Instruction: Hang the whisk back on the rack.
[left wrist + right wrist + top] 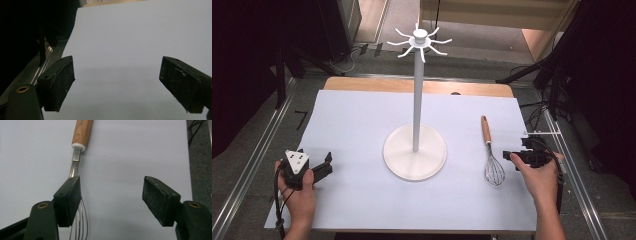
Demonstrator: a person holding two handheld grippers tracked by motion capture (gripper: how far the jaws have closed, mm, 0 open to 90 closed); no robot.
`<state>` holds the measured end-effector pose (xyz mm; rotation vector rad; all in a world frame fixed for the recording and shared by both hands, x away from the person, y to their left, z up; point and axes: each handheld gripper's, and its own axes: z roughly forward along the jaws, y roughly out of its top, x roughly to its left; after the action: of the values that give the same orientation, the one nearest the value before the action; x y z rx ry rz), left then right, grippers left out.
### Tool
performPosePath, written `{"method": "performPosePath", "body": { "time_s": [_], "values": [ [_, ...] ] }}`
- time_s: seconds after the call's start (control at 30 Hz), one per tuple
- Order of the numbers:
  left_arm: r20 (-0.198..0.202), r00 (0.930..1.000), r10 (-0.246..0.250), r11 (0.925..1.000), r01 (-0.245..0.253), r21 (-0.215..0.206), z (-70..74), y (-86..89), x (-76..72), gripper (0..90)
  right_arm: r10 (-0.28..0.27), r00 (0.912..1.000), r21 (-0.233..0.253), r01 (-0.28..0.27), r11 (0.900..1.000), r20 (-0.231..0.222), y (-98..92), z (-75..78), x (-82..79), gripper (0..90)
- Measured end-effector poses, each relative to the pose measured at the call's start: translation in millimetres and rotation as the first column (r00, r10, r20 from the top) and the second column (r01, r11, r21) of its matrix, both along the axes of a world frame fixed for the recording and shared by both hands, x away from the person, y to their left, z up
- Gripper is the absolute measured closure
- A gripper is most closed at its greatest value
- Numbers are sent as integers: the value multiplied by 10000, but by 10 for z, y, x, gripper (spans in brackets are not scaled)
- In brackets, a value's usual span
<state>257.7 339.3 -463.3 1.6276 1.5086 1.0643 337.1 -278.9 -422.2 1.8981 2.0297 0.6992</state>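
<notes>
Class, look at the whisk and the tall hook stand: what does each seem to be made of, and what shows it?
Whisk: the handle looks like varnished wood, with brown grain lines in the right gripper view; the loops look like bright steel wire. Stand: smooth matte white, perhaps painted metal or plastic; the look leaves that open.

A wooden counter (362,84) carries a pale sheet (362,200) that covers nearly all of it, leaving a strip of wood along the far edge. On the sheet stands a white hook stand (415,150) on a round base, well ahead of both pairs of jaws and between them. A wooden-handled whisk (77,150) lies flat, its wires passing just outside the right gripper's (112,202) left jaw.
</notes>
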Motion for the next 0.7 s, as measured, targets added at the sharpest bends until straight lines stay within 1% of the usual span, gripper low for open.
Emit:
{"method": "performPosePath", "body": {
  "time_s": [0.03,0.07,0.1,0.17,0.23,0.27,0.3,0.37,0.47,0.53,0.57,0.7],
  "values": [
    [-13,10000,14,10000,-14,-28,-2,-2,5,134,45,9999,-9,-45,10000,-143,15,5,27,333],
    [-35,10000,15,10000,-15,-27,-2,-3,7,134,55,9993,-6,-55,10000,-361,30,12,53,374],
    [-46,10000,-8,10000,8,0,-2,-3,8,134,98,9976,52,-95,9999,-689,45,21,82,428],
    [-66,10000,-20,10000,21,55,-1,-7,8,134,199,9957,-8,-200,9998,-908,70,33,121,429],
    [-63,10000,-25,10000,25,73,-2,-9,8,134,223,9921,-84,-235,9997,-1232,103,38,163,428],
    [-51,10000,-29,10000,29,59,-2,-9,7,134,236,9911,-49,-245,9997,-1312,114,38,184,428],
    [-28,10000,-37,10000,37,47,-2,-8,7,134,307,9898,74,-300,9995,-1389,120,35,200,429],
    [-12,10000,-40,10000,40,21,-3,-5,7,134,253,9862,451,-181,9988,-1636,147,23,229,432],
    [-26,10000,-30,10000,30,54,-2,-8,6,134,163,9817,550,-59,9985,-1896,192,12,261,483],
    [-39,10000,-27,10000,28,65,-2,-10,6,134,163,9772,826,13,9966,-2119,214,4,282,525],
    [-38,10000,-32,10000,32,63,-2,-9,6,134,154,9742,855,40,9963,-2251,230,0,293,550],
    [-56,10000,-31,10000,31,59,-2,-8,7,134,292,9678,1052,-29,9944,-2501,289,-20,348,569]
  ]
}}
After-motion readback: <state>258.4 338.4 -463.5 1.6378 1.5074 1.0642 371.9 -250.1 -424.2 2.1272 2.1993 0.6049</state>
